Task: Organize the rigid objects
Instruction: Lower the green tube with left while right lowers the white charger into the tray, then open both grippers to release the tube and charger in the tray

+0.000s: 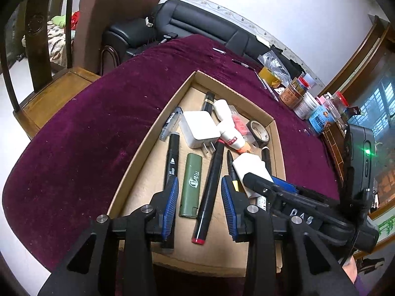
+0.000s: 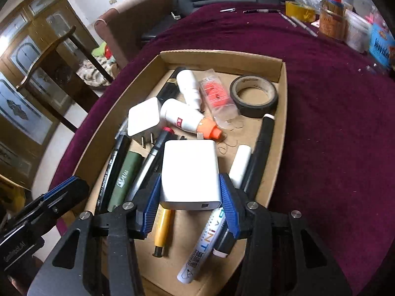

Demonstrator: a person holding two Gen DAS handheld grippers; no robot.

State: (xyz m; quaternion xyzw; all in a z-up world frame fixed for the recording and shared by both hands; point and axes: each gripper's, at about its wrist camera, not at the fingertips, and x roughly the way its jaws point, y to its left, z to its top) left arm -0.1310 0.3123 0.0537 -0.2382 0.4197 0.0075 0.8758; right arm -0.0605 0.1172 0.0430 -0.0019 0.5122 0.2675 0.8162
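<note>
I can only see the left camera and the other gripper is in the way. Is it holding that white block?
Observer: Yes. In the right wrist view the right gripper is shut on the white block, with one pad on each side.
Child: What's hiding under it?
Observer: A yellow marker and a white paint marker poke out from under the block, toward the camera.
Child: Anything next to it?
Observer: A white stick lies on its right, beside a long black marker near the right wall of the cardboard box.
</note>
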